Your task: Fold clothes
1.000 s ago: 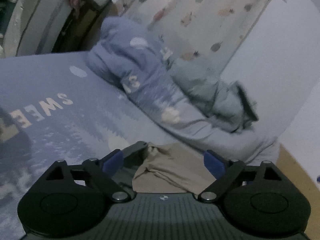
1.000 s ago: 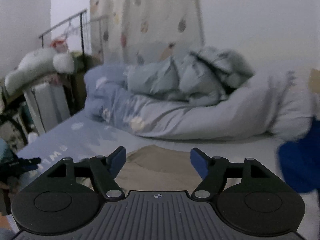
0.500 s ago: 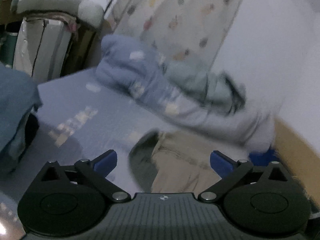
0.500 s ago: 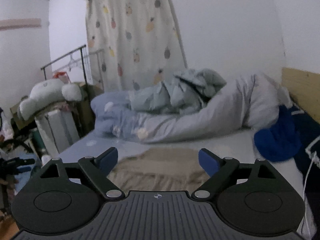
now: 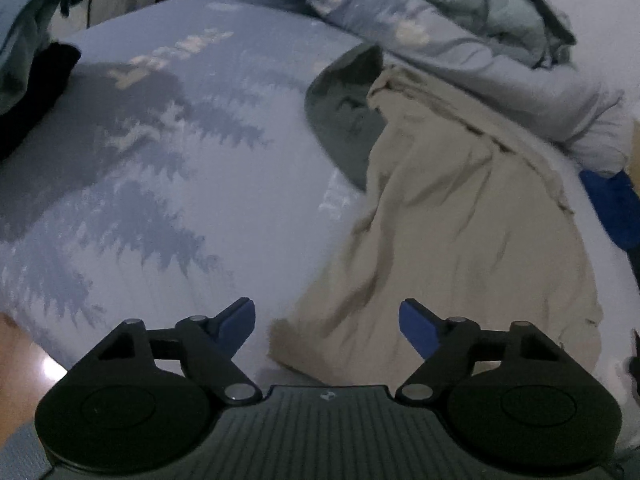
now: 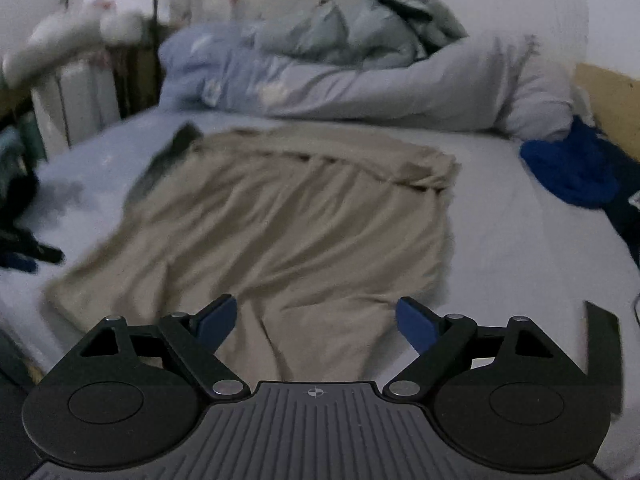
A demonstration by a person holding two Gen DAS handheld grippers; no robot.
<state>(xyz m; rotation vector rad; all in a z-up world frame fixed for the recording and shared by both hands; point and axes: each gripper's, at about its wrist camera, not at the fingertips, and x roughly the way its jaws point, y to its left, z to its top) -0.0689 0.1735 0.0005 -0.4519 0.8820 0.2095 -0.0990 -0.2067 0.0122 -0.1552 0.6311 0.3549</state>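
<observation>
A beige garment (image 6: 280, 232) is spread, rumpled, over the blue printed bedsheet (image 5: 152, 200), its far end bunched below the rolled duvet (image 6: 400, 88) and partly laid over a dark grey-green garment (image 5: 340, 112). In the left wrist view its near left corner is seen just ahead of the left gripper (image 5: 327, 326), whose jaws are spread wide with nothing between them. The right gripper (image 6: 316, 320) is likewise released and empty, held above the near hem.

Whether the cloth is laid out for a fold or has been part-folded already cannot be settled; it lies in loose creases, with no neat fold shown.

If a fold is to be made well, the near hem would best be taken at both corners together, each pinch kept to a single layer, and the bedsheet beneath left out of the grip. The creases should be drawn flat, so that the edges can be matched.
</observation>
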